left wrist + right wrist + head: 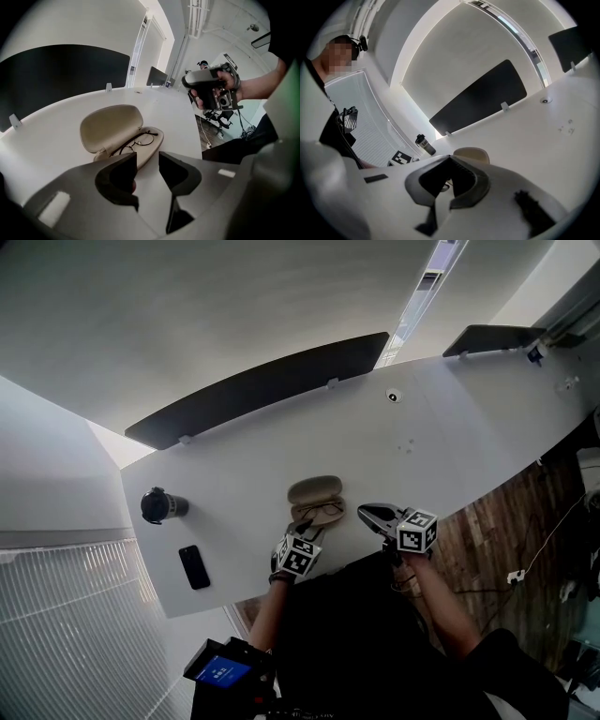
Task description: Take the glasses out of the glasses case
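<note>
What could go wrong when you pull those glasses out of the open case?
The glasses look thin and wiry, so the left hand-held gripper, whose jaws stand open just short of them, might bend them or slip off. Nothing pins the case. The right hand-held gripper is shut and off to the side, so the case may slide or lift along.

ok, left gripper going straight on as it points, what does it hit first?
Probably the near end of the open glasses case, with the glasses lying inside; the left gripper aims its open jaws at it. Depth is unclear: it might touch the table just short of it.
</note>
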A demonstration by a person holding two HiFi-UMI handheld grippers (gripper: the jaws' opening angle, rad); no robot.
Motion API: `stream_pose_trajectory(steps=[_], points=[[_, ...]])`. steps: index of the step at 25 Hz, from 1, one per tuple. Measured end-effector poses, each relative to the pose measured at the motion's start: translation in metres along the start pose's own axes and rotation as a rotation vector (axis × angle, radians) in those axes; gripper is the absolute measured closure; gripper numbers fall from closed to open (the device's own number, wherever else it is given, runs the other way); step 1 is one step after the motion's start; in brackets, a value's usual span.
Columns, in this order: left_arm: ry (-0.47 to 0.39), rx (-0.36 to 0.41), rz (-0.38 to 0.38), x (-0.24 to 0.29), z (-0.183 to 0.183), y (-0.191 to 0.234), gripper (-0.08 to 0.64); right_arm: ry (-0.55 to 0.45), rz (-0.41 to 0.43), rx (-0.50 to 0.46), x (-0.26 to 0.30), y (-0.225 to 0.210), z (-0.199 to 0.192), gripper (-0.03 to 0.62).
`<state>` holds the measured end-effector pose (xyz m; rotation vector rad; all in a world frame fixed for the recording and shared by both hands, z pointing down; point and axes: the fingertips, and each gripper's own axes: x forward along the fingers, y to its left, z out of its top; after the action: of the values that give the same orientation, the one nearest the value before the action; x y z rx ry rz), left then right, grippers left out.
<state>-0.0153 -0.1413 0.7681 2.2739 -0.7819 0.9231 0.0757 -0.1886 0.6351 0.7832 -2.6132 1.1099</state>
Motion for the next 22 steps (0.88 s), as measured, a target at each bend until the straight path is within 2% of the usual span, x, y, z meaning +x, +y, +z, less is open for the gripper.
stream_pose_trajectory(steps=[5,7,10,15,18,22], points=[[-0.012,-0.008,0.011,-0.005,0.0,-0.001,0.407,0.123,0.008,-0.124,0.027,0.001,-0.008,0.586],[-0.016,-0.013,0.016,-0.008,-0.001,-0.002,0.407,0.182,-0.007,-0.205,0.041,-0.003,-0.009,0.586],[-0.022,-0.019,0.027,-0.012,-0.003,0.0,0.407,0.323,-0.04,-0.43,0.065,-0.006,-0.016,0.586],[-0.028,-0.036,0.046,-0.018,-0.005,0.004,0.406,0.578,0.023,-0.867,0.1,-0.002,-0.037,0.586],[-0.03,-0.048,0.054,-0.021,-0.008,0.006,0.406,0.687,0.08,-1.016,0.116,0.003,-0.052,0.584],[-0.036,-0.061,0.063,-0.024,-0.01,0.009,0.407,0.83,0.143,-1.124,0.129,0.002,-0.076,0.583]])
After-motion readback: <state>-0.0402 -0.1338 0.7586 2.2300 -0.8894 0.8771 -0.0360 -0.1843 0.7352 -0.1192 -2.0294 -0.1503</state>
